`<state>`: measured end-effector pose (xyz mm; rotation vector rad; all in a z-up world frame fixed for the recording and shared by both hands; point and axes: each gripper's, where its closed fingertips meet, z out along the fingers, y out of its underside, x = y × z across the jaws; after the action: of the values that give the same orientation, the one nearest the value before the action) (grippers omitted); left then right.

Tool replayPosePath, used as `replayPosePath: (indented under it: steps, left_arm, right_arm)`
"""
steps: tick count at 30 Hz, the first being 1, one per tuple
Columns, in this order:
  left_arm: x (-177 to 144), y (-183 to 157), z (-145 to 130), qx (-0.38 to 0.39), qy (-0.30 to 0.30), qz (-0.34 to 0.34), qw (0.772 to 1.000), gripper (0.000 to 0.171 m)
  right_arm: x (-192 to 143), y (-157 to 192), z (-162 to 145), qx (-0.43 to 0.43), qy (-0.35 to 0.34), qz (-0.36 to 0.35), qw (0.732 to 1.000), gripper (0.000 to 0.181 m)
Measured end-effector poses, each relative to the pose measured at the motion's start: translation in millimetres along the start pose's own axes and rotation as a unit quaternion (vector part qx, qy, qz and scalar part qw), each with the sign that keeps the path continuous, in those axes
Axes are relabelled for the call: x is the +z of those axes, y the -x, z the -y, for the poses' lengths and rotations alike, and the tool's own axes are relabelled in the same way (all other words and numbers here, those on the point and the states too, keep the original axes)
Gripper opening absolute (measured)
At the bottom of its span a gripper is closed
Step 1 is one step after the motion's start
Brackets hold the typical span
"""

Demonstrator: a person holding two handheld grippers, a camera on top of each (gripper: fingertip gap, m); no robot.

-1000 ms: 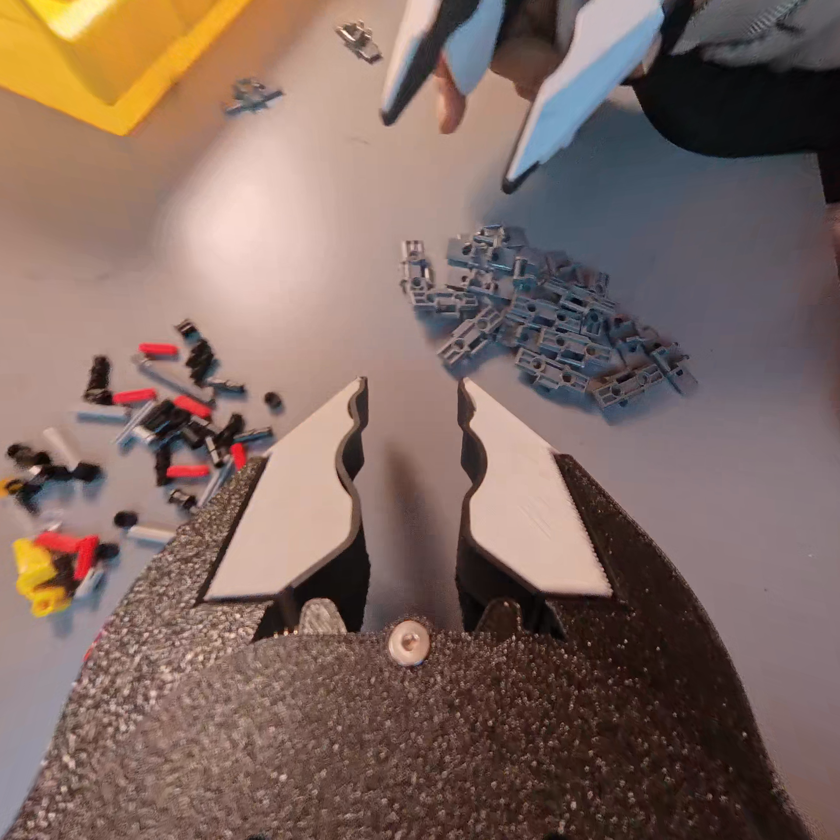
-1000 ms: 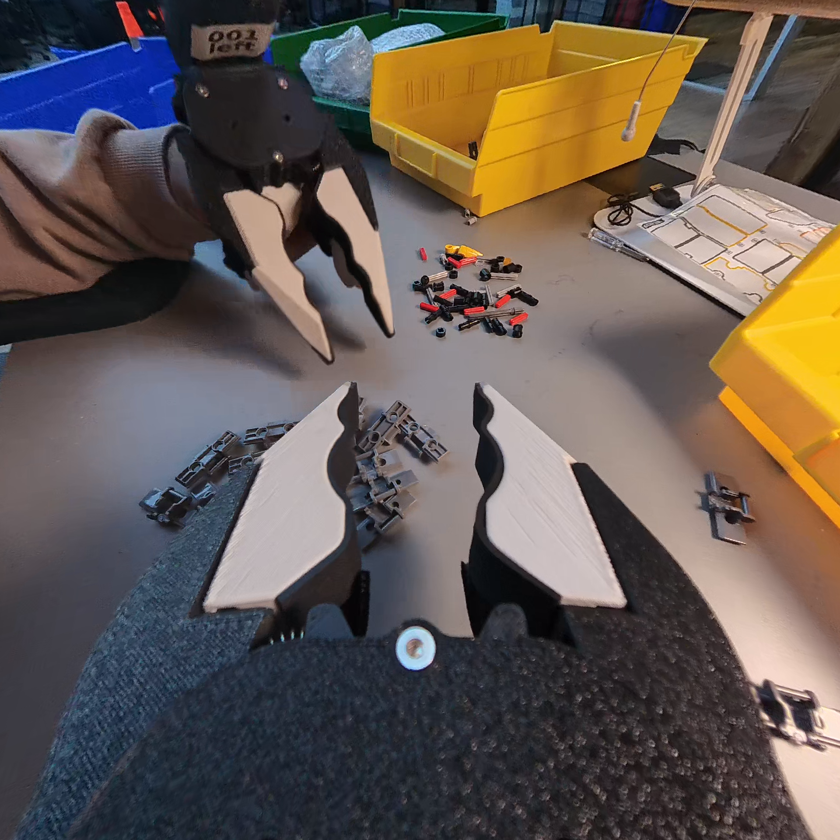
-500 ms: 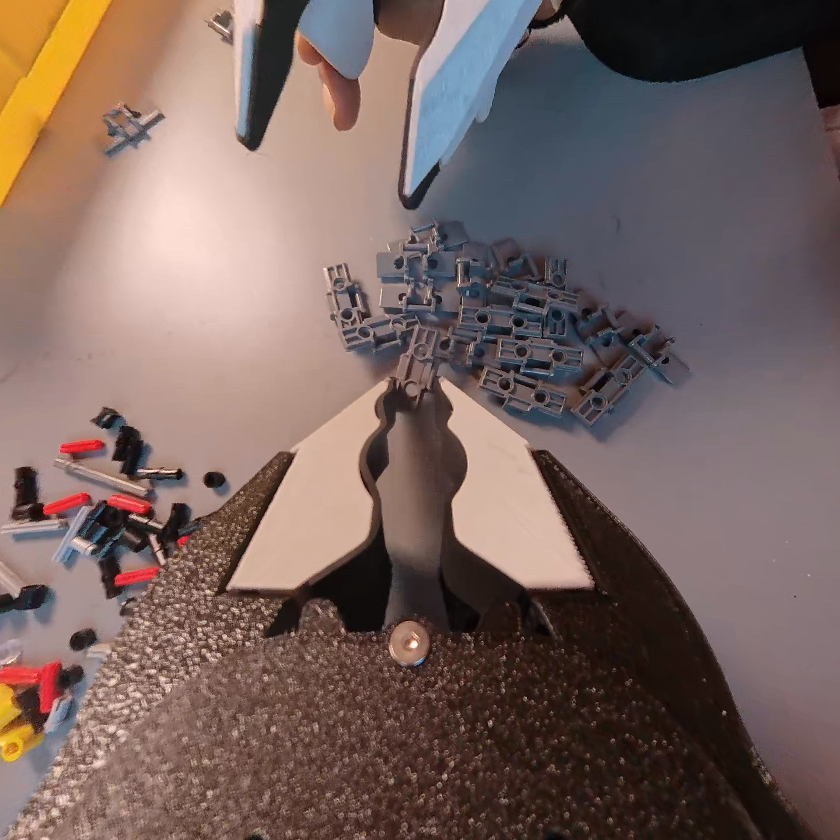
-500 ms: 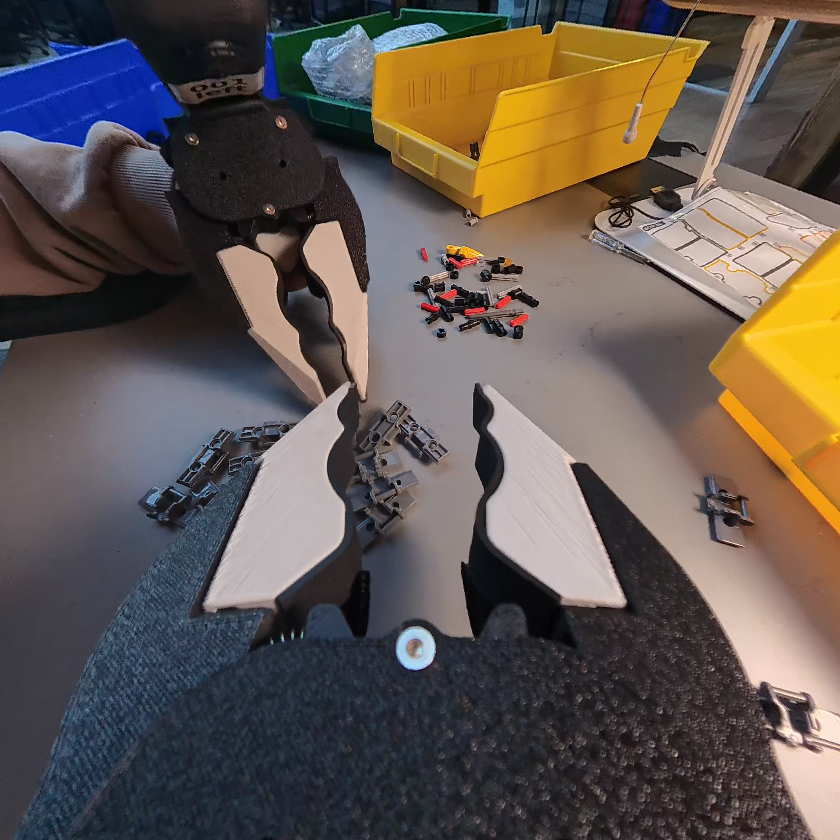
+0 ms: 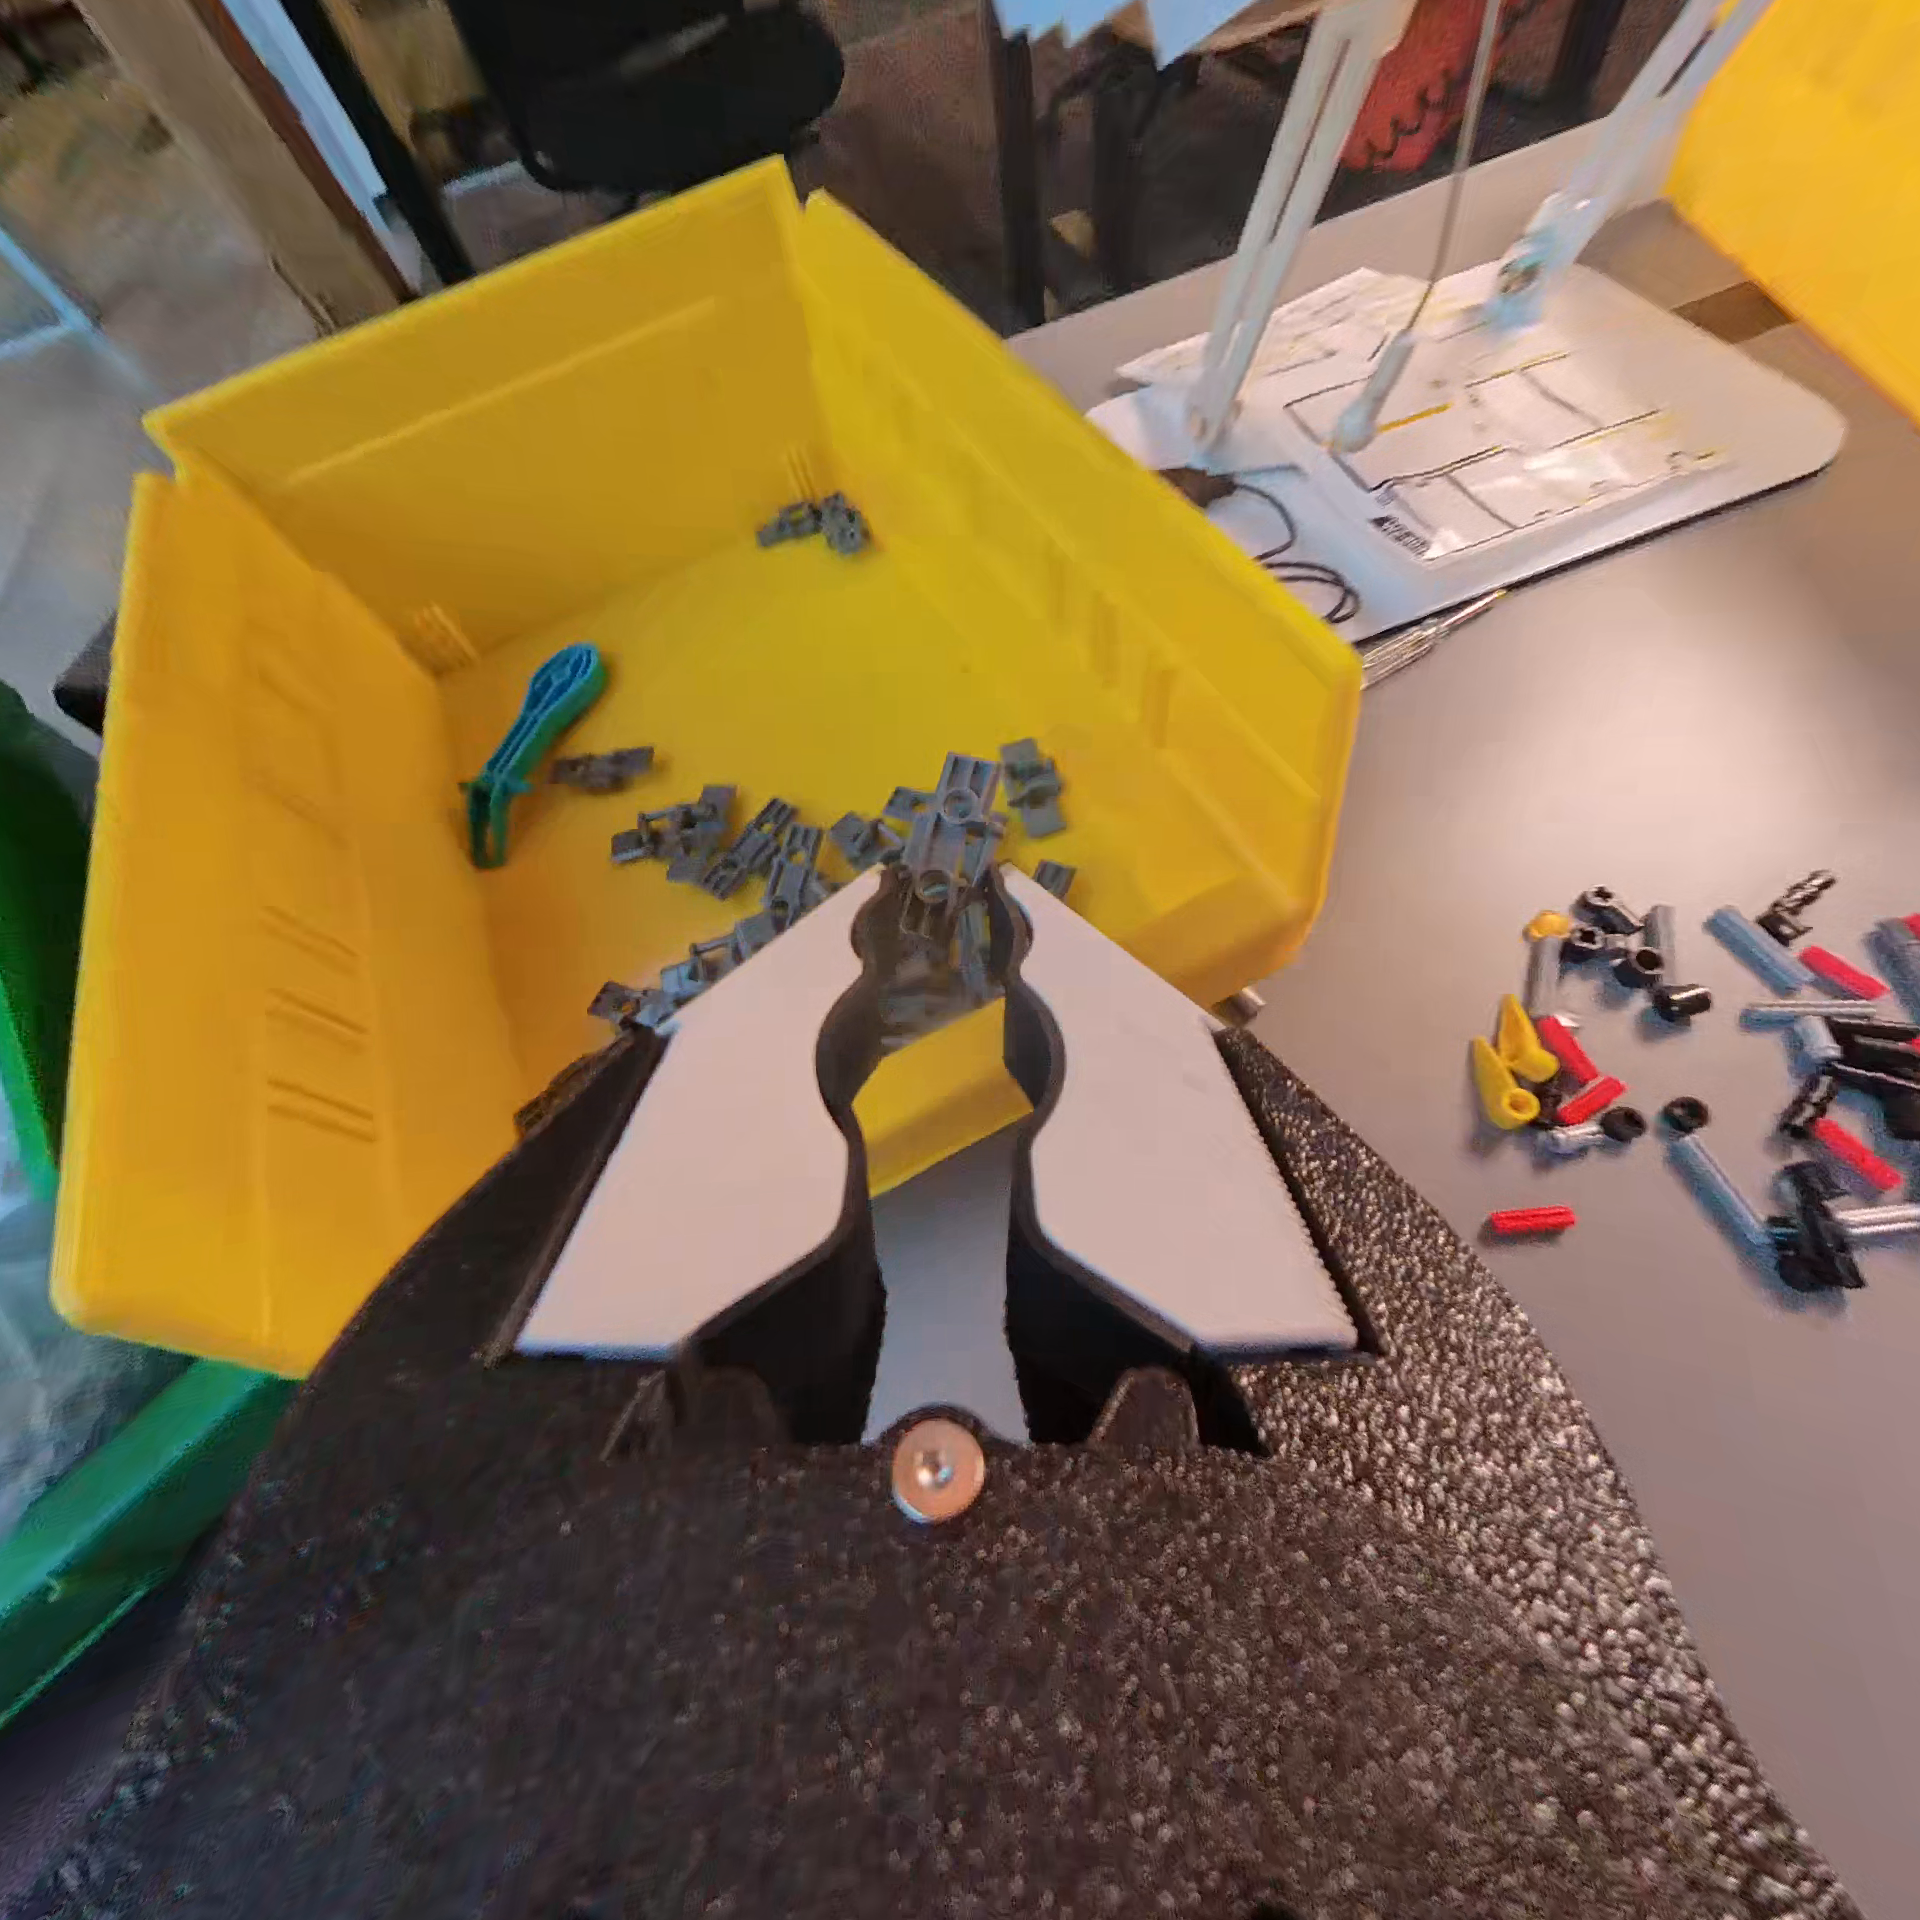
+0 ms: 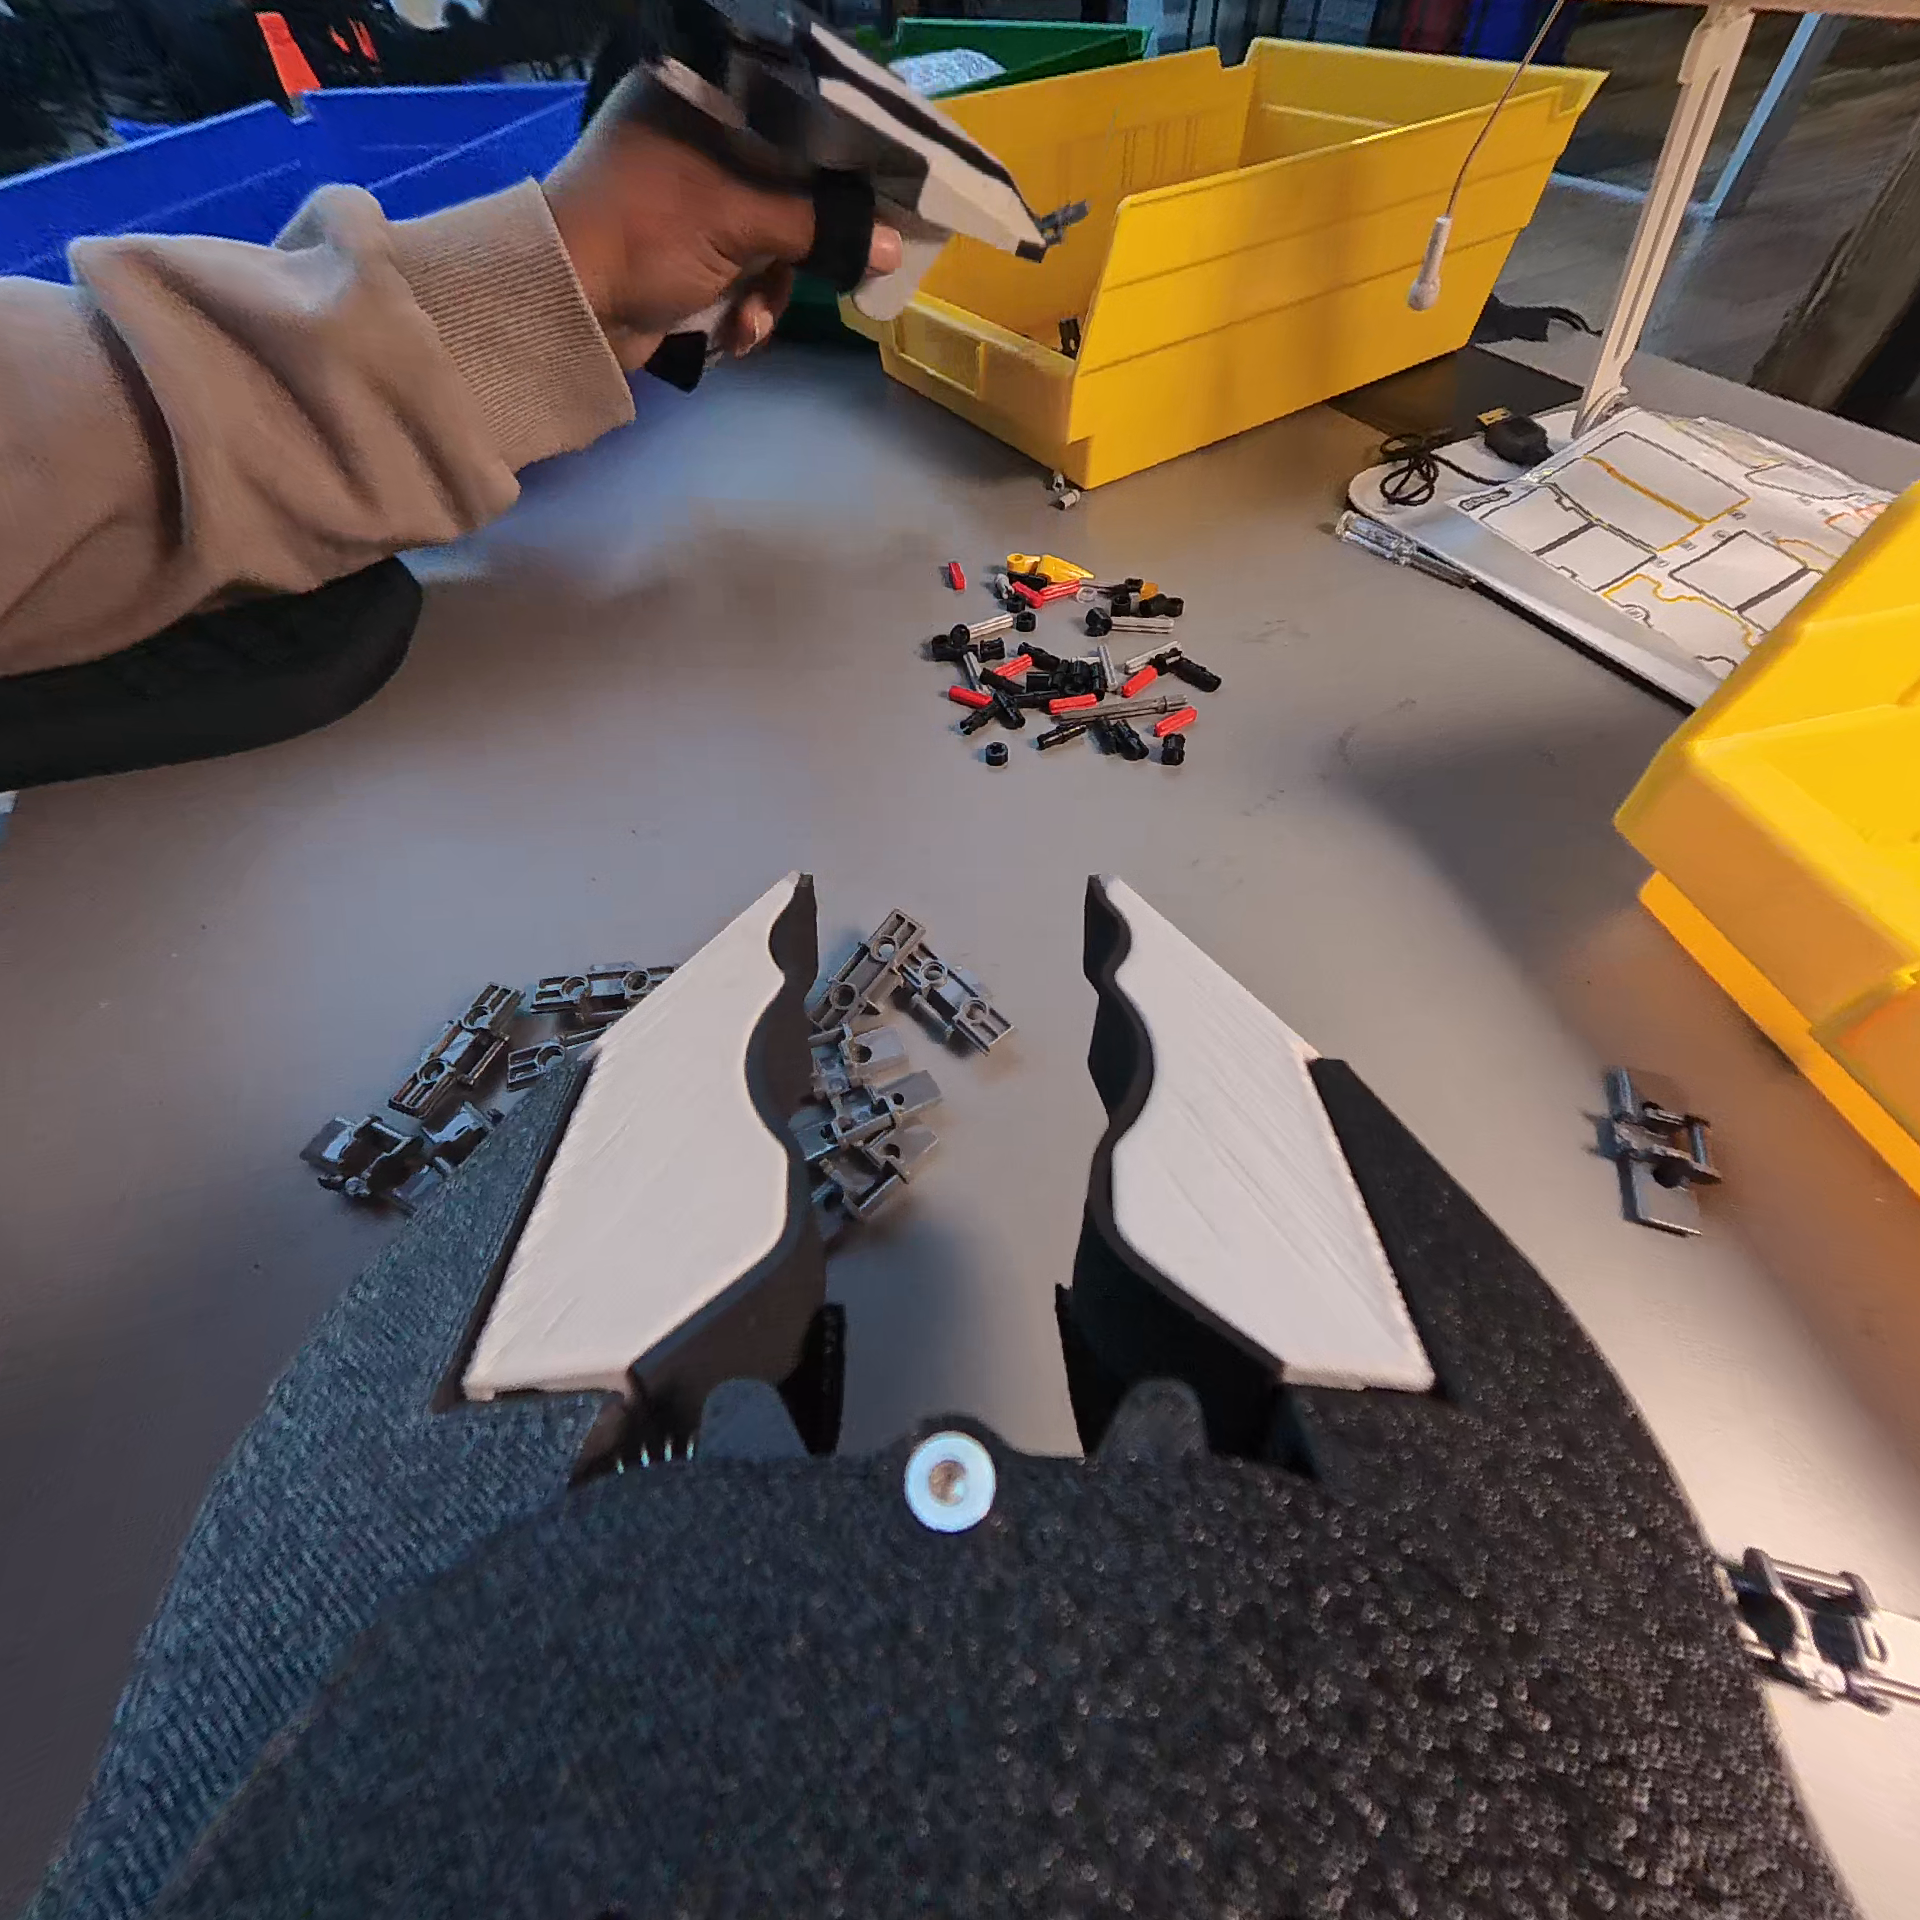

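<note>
The left gripper [image 5: 943,883] is closed on a small grey plastic piece [image 5: 951,831], pinched at its tips and held above the open front of a yellow bin [image 5: 312,790]. Only the left wrist view looks into that bin: a scatter of similar grey pieces [image 5: 727,842] lies on its floor, with a teal strap-like part [image 5: 530,748] near the left wall and a few more grey pieces at the back. To the right of the bin, on the grey table [image 5: 1558,727], lie mixed small parts [image 5: 1714,1049] in red, black, grey and yellow, and beyond them a white sheet with line drawings [image 5: 1475,457]. A green bin [image 5: 94,1507] edges in at lower left.

The right wrist view shows what the left one cannot. The right gripper [image 6: 948,894] stands open, holding nothing, low over a heap of grey pieces [image 6: 873,1081] on the table; the heap lies between its fingers and under the left finger. Two separate grey pieces lie off to the right, one near a second yellow bin [image 6: 1787,831]. Farther off, a hand [image 6: 686,249] in a beige sleeve [image 6: 291,405] holds the left gripper raised at the first yellow bin's front, the grey piece just visible at its tips. A blue bin [image 6: 312,156] stands behind the sleeve.
</note>
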<state>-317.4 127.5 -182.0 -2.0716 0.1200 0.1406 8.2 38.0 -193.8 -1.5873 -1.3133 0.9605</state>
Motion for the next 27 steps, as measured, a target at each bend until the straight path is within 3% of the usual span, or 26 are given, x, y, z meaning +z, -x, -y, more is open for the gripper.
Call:
replayPosePath:
  steps: [4,7,9,12,16,19,25,27]
  left_arm:
    - [-1.6,-11.6,1.7,-0.013,-0.008,-0.024,1.000,0.029]
    - [-21.3,-72.3,24.6,0.040,-0.057,-0.136,0.988,0.027]
    - [-39.2,-134.4,25.9,0.077,-0.064,-0.253,0.962,0.031]
    - [-60.4,-217.6,1.9,0.104,-0.012,-0.397,0.912,0.048]
    - [-74.5,-287.0,-35.4,0.155,0.052,-0.493,0.855,0.057]
    - [-77.6,-310.6,-51.1,0.208,0.074,-0.524,0.823,0.056]
    - [-73.4,-328.7,-66.2,0.268,0.100,-0.558,0.779,0.045]
    - [-71.6,-328.8,-65.3,0.273,0.099,-0.561,0.775,0.036]
  right_arm:
    - [-0.2,-1.2,-1.3,-0.010,0.006,-0.006,1.000,0.056]
    - [-0.2,-0.9,-1.7,-0.027,0.011,-0.011,1.000,0.062]
    - [-2.0,-4.0,0.9,-0.032,0.006,-0.021,0.999,0.065]
    - [-6.8,-7.2,10.2,-0.022,-0.019,-0.022,0.999,0.071]
    - [-11.1,1.1,17.5,-0.042,-0.031,0.002,0.999,0.096]
    - [-11.6,15.1,13.8,-0.067,-0.018,0.040,0.997,0.108]
    - [-15.2,20.3,17.2,-0.077,-0.028,0.058,0.995,0.103]
    - [-15.3,19.5,16.8,-0.076,-0.029,0.057,0.995,0.101]
